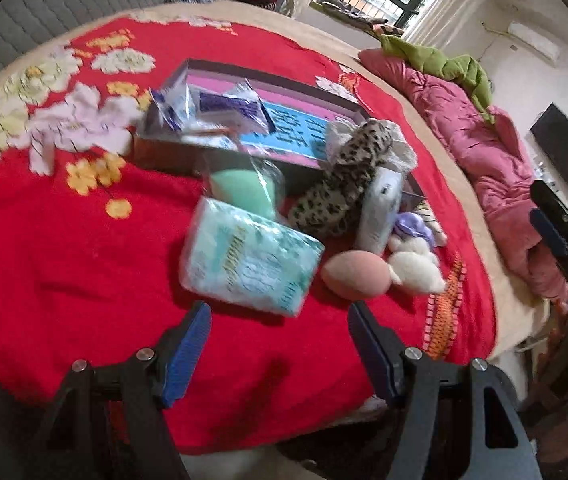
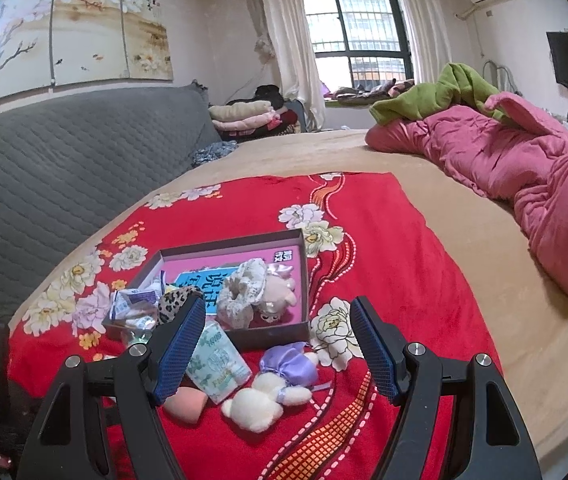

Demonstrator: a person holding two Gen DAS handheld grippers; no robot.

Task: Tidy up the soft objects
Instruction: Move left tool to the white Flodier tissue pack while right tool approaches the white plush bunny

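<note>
Two grippers stood over the red floral blanket (image 1: 63, 248), both with jaws spread wide and nothing between the pads. The left gripper (image 1: 279, 316) pointed steeply down at the soft plastic-wrapped tissue pack printed in white and green (image 1: 249, 258), which lay flat on the blanket just ahead of the fingertips and slightly left of the gap's centre. Its long axis ran slantwise across the line of the fingers, so the pads would probably need to close across its shorter width. The left gripper was judged the nearer of the two to this pack. The right gripper (image 2: 277, 320) hung over the cream plush toy with a lilac bow (image 2: 267, 396).

A peach egg-shaped makeup sponge (image 1: 354, 276) lay just to the right of the pack, a mint-green sponge in clear wrap (image 1: 243, 188) beyond it. The shallow open cardboard box with a pink lining (image 1: 243, 80) sat further back, already holding several items; a leopard-print fabric piece (image 1: 348, 184) leaned over its near edge.

The blanket covered a beige bed (image 2: 464, 248), with a rumpled pink quilt (image 2: 524, 184) on the far side, a grey padded headboard (image 2: 63, 160) and a curtained window (image 2: 356, 32).
</note>
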